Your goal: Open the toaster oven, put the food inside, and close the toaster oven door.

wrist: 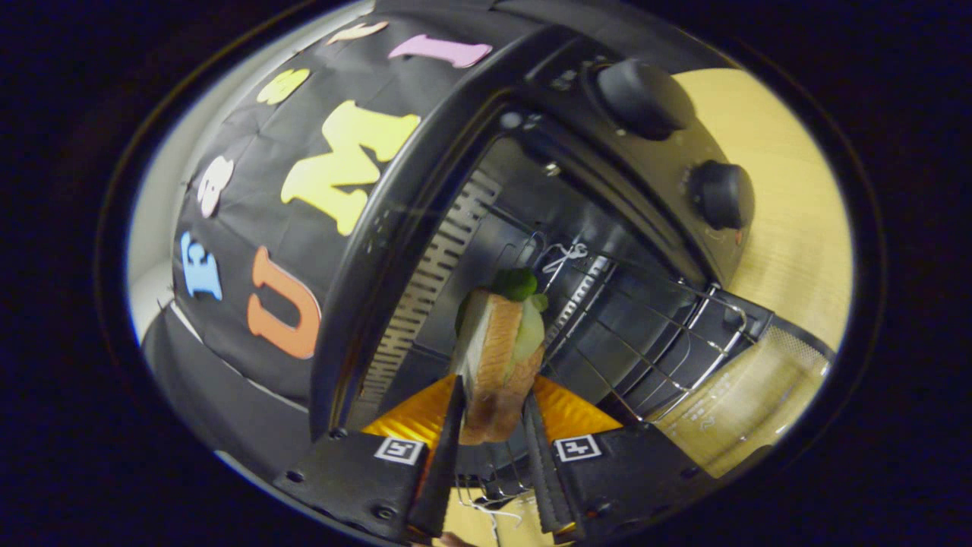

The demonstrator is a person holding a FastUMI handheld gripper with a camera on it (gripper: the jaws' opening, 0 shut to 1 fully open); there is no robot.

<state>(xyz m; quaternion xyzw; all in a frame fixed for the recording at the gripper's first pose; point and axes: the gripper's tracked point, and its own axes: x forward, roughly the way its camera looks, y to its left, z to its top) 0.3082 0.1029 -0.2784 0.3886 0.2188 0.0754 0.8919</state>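
Gripper view: gripper point(492, 414) clamped on sandwich point(497, 357), both fingers pressing its sides, long axis running forward from the fingers into the open toaster oven point(425, 197), wire rack point(653, 342) just beside it, door point(752, 395) lowered.
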